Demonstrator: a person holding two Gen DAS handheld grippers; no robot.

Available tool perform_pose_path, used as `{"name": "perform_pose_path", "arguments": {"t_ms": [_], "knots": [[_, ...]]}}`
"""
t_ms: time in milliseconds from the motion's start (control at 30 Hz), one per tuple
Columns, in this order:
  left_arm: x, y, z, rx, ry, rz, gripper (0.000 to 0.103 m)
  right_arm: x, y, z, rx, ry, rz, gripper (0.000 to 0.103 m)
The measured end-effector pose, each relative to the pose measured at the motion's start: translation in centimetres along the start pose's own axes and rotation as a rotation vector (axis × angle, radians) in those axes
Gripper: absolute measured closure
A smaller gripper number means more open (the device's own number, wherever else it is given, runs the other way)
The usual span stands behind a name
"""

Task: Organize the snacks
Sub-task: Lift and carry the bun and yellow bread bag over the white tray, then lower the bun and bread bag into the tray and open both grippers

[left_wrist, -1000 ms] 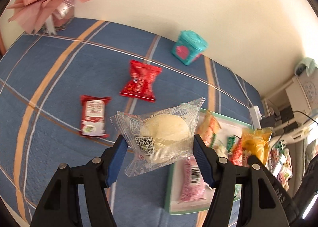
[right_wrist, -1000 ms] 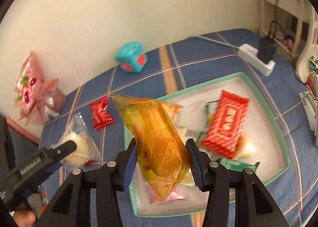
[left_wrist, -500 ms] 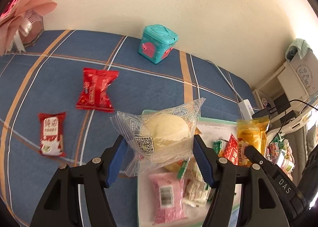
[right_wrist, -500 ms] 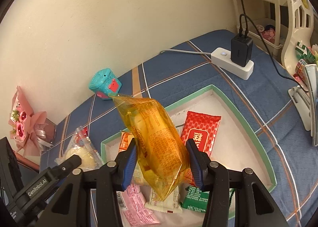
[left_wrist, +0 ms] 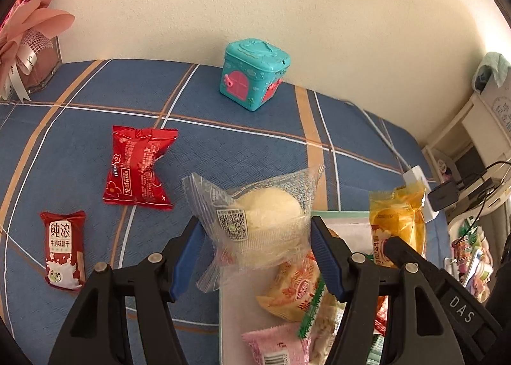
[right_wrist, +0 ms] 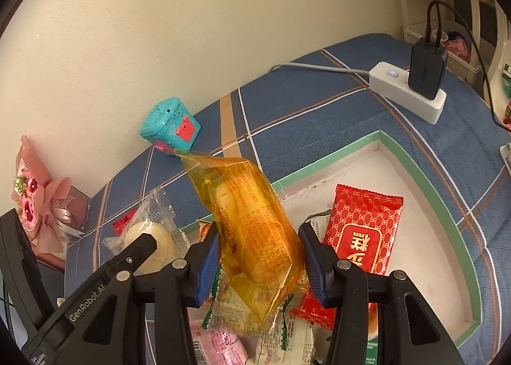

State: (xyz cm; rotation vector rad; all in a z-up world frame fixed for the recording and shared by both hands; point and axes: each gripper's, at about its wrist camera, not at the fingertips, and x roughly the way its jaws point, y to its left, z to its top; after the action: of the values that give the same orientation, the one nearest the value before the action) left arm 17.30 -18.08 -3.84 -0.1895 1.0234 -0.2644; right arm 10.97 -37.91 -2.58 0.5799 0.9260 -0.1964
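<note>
Your left gripper is clamped on a clear-wrapped pale round cake, its blue pads pressing the wrapper from both sides, and the packet hangs above the near left corner of the green-rimmed tray. Your right gripper is pinching a long amber-yellow packet across its lower half, the packet standing up and leaning away from you over the middle of the tray. Under both packets the tray already holds a heap of snacks: a large red packet with white lettering lying flat towards the right, an orange-and-yellow packet, a pink packet with a barcode at the near edge, and some green-edged wrappers that are too crowded to tell apart. Outside the tray, on the blue plaid cloth of the table, a red twisted-end packet lies to the left, and a smaller red biscuit packet lies nearer and further left, well apart from the tray. A teal toy box with a pink door stands against the wall behind them, a pink bouquet sits in the far left corner, and a white power strip with a black charger rests beyond the tray's far right corner.
</note>
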Motion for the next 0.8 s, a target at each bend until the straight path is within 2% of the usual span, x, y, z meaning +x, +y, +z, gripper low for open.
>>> {"name": "perform_pose_path", "arguments": {"t_ms": [200,467,700,800], "knots": [[1.4,-0.3,-0.3,-0.01,0.05,-0.019,0.035,1.4,-0.5,0.0,0.011,0.028,-0.016,0.052],[2.1,-2.2,-1.1,0.041,0.103,-0.063,0.036,1.2,-1.1,0.0,0.024,0.027,-0.039,0.052],[3.4,-1.8,-1.4,0.01,0.155,-0.071,0.036,1.3,-1.2,-0.1,0.021,0.038,-0.049,0.052],[3.5,-1.4,-1.3,-0.012,0.166,-0.067,0.032,1.4,-1.0,-0.1,0.013,0.047,-0.053,0.052]]}}
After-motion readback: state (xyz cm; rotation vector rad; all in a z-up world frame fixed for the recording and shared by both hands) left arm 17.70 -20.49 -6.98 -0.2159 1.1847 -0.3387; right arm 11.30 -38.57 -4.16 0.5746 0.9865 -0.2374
